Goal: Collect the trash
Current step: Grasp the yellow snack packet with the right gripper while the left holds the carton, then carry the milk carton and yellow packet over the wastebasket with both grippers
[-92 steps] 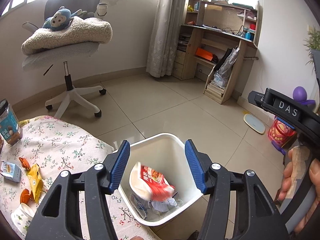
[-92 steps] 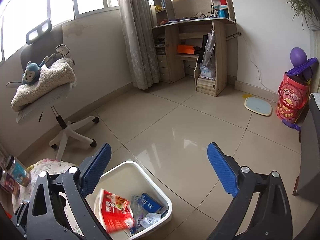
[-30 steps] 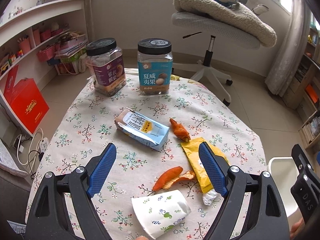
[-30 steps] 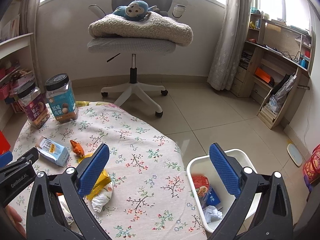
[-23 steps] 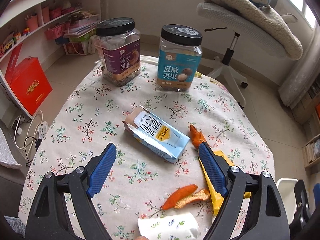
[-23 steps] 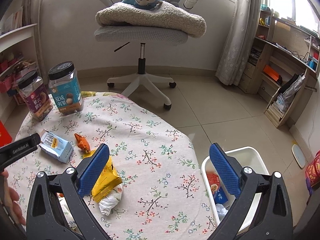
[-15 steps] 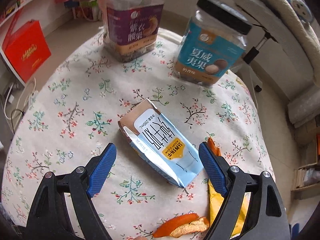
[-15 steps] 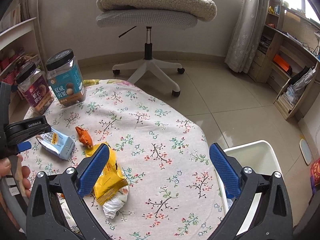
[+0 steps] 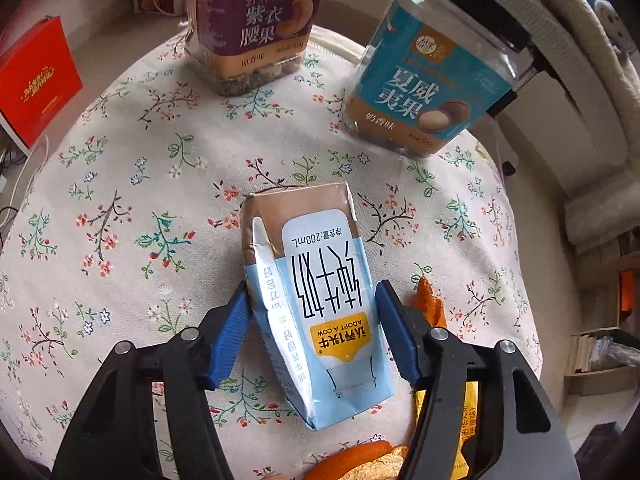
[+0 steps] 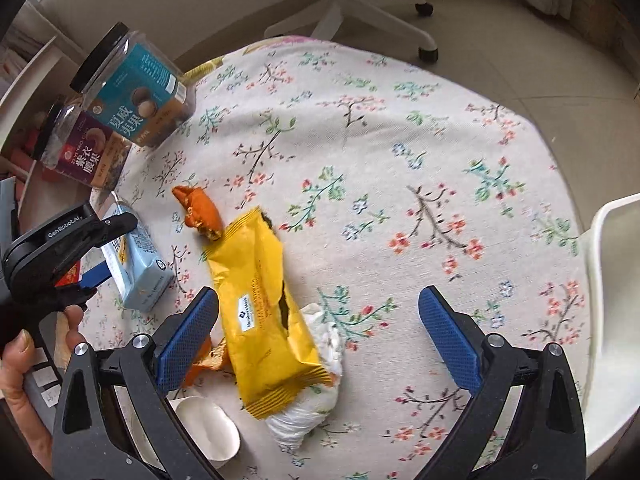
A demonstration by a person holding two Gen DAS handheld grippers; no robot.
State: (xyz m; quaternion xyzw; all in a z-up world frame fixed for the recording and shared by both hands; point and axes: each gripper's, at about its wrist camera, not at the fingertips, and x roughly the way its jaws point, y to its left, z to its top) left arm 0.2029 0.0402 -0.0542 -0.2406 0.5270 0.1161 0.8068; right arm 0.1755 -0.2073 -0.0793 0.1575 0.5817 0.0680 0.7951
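Note:
A light-blue milk carton [image 9: 320,304] lies flat on the floral tablecloth [image 9: 120,208]. My left gripper [image 9: 312,292] points down with a blue pad on each long side of the carton. Its jaws are closing; the left pad is at the carton's edge and a thin gap shows at the right pad. My right gripper [image 10: 320,296] hangs open over a yellow snack wrapper [image 10: 260,300], which lies beside its left finger. Crumpled white plastic [image 10: 316,412] sticks out under the wrapper. Orange peel [image 10: 200,212] lies beyond it, with more peel [image 10: 204,360] under the left finger.
Two snack jars, purple [image 9: 256,20] and blue [image 9: 428,92], stand at the table's far side. A white paper cup [image 10: 208,428] lies near the front edge. The white bin [image 10: 612,280] stands off the table's right side. A swivel chair base [image 10: 360,4] is beyond.
The left gripper came down over the milk carton and its jaws narrowed around it. The right gripper dropped and tilted down toward the yellow wrapper, jaws still wide.

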